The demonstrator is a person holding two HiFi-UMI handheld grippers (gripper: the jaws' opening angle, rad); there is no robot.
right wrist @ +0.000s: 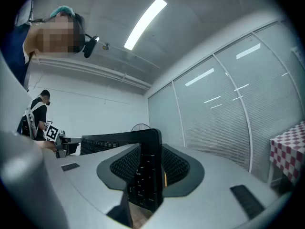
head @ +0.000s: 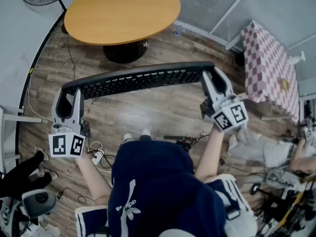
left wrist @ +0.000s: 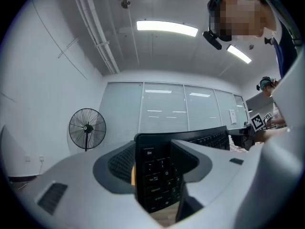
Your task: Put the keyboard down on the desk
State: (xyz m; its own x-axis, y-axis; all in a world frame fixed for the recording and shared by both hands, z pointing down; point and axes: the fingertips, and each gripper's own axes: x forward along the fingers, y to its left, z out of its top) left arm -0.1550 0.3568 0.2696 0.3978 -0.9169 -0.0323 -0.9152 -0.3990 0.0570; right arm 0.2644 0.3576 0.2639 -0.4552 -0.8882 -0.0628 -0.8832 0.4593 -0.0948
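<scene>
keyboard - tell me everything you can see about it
The long black keyboard looks like plastic, with rows of dark keys and an Esc key at its left end. It is held in the air over the wood plank floor, short of the round wooden-topped table, touching neither. The left tool clamps its left end and the right tool its right end; nothing else touches it.

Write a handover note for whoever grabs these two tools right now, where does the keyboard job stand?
Left tool: shut on the keyboard at its left end.
Right tool: shut on its right end.
Keyboard: in the air above the floor, short of the round table.
Done: it is lifted.
Left: bring it over the table, lay it down, open both tools.
</scene>
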